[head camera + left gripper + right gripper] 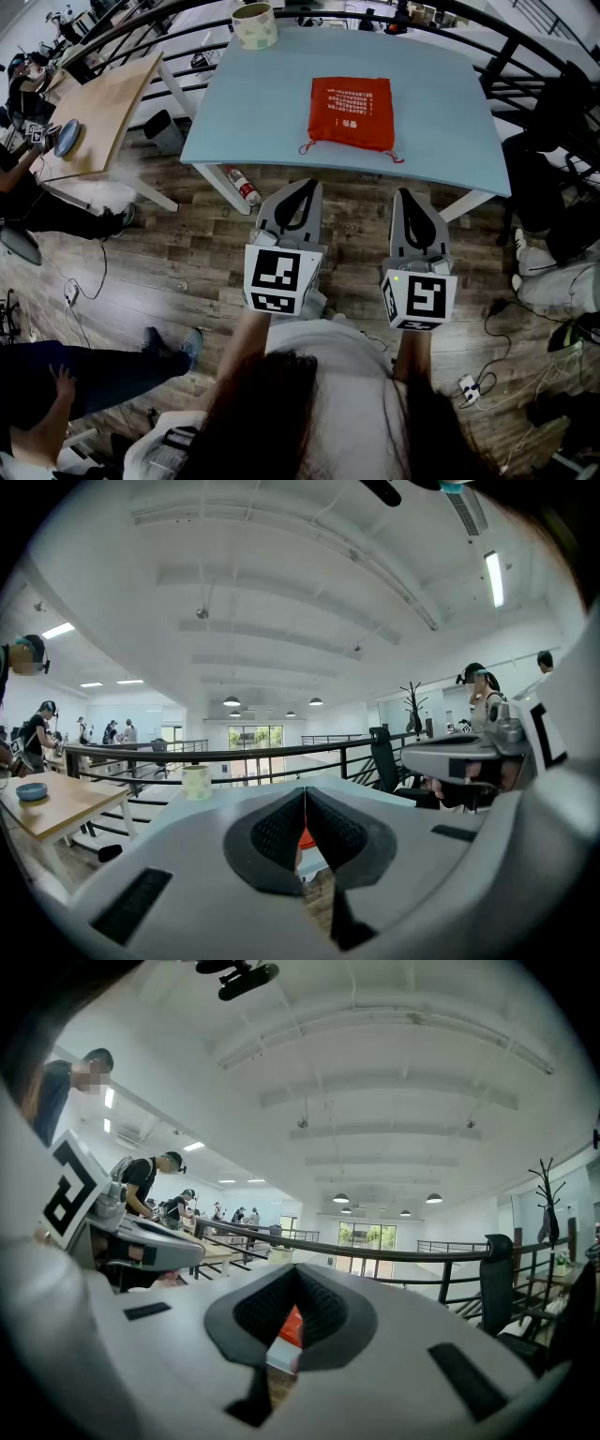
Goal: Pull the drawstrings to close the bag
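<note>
Both claws are pressed together and hold nothing. Your left claw (302, 187) and right claw (413, 195) hang just short of the tabletop's (244, 131) near edge. The red bag (350, 112) lies flat ahead of them, well apart, roughly between their two lines. Its corded edge seems to face you. The left cord end (305, 147) trails ahead of the left claw. The right cord end (397, 157) lies ahead of the right claw, slightly inward.

To do this well, I'd spread each claw before reaching and come in low. Pinch each cord near its tip, not the cloth, then pull both outward together.

A pale roll (253, 25) sits far beyond the left claw, and a bottle (243, 186) lies on the floor below it. Neither blocks your reach.
</note>
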